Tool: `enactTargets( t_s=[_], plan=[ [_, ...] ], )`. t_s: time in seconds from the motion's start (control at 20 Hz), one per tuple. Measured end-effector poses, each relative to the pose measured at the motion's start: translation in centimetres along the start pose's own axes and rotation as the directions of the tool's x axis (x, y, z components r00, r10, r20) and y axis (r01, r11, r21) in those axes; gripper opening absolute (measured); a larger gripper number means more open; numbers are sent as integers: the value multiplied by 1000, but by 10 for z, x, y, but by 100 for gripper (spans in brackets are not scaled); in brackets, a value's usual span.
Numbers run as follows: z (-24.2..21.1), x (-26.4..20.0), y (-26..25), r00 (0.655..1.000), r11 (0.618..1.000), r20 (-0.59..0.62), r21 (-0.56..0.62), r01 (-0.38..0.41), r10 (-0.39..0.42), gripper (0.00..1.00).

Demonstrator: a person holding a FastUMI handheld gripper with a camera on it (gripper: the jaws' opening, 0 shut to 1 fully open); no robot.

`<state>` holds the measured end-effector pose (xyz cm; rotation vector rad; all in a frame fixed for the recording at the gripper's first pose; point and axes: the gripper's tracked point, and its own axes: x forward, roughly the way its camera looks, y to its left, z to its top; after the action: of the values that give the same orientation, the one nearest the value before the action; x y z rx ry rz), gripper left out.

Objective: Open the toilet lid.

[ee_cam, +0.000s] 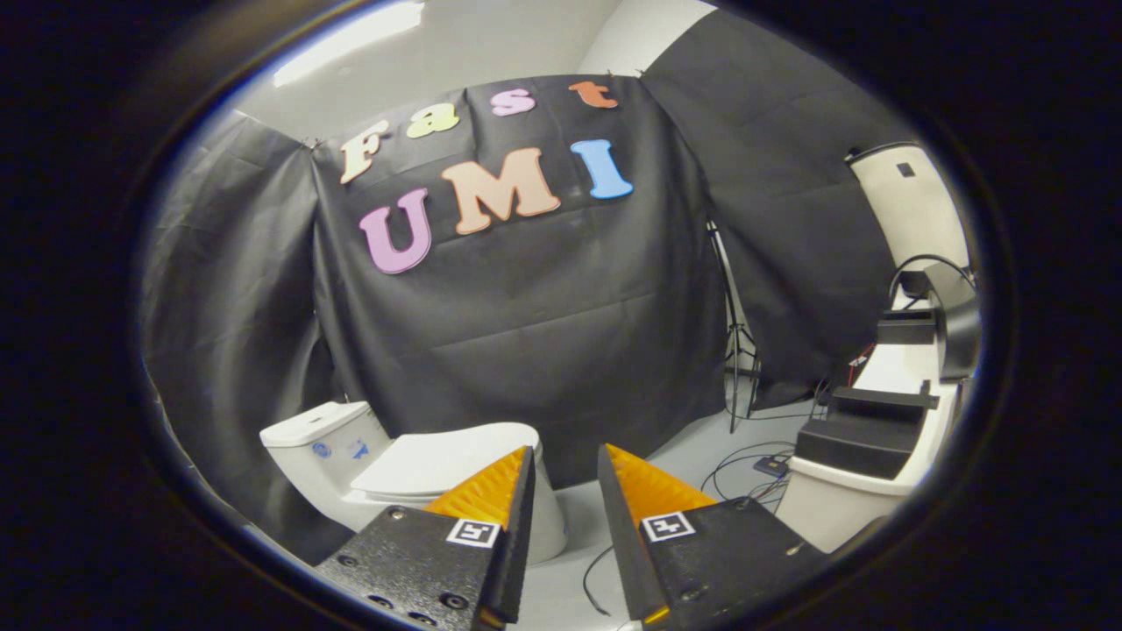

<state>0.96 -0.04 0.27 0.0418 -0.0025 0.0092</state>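
Claw [566,478] spread w/ nothing btwn fingers, toilet lid [443,460] down, just beyond left finger.

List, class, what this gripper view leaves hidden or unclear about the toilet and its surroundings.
- Toilet lid: its near front edge is covered by the left finger of the open gripper.
- Toilet bowl: mostly hidden behind that finger.
- Tank stickers: too small to make out.
- Black equipment on the white counter: too distorted to identify.
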Motion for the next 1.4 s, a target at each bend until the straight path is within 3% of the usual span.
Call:
enactTargets(
  t_s=[0.2, 0.4, 0.55, 0.85, 1.3, 1.4],
  plan=[
    [6, 30, 24, 998, 997, -13, 43, -67, 68, 44],
    [9, 80, 44, 992, 977, 24, 177, -123, 121, 44],
    [6, 117, 50, 993, 943, 40, 313, -115, 108, 44],
    [-24, 171, 61, 994, 829, 24, 550, -100, 104, 44],
    [-99, 230, 79, 990, 624, -48, 780, -47, 134, 44],
    [-117, 241, 79, 989, 597, -76, 802, -14, 125, 44]
  ],
)
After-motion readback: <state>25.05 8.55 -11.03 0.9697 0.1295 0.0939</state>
